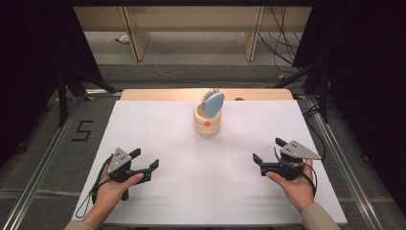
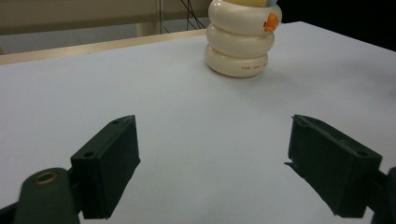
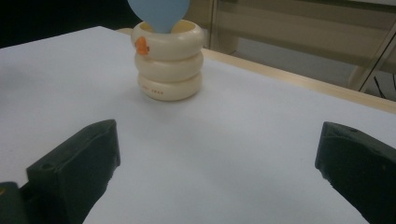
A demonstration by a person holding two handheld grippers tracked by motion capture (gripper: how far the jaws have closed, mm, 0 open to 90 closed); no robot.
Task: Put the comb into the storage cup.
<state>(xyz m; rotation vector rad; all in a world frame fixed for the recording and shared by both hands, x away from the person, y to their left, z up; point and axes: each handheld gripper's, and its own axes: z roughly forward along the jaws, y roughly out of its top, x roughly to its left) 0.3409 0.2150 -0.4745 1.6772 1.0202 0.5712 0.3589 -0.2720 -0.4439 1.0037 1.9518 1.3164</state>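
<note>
Count: one white table [image 1: 201,191], one cream ringed holder [image 1: 208,121], one blue hairbrush [image 1: 213,103] in it, two hands, two handheld grippers — left gripper [image 1: 144,160], right gripper [image 1: 269,150].

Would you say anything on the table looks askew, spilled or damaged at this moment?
Nothing stands out. The cream holder stands upright with the blue brush leaning in it, and the left gripper and right gripper are open, apart from it.
</note>
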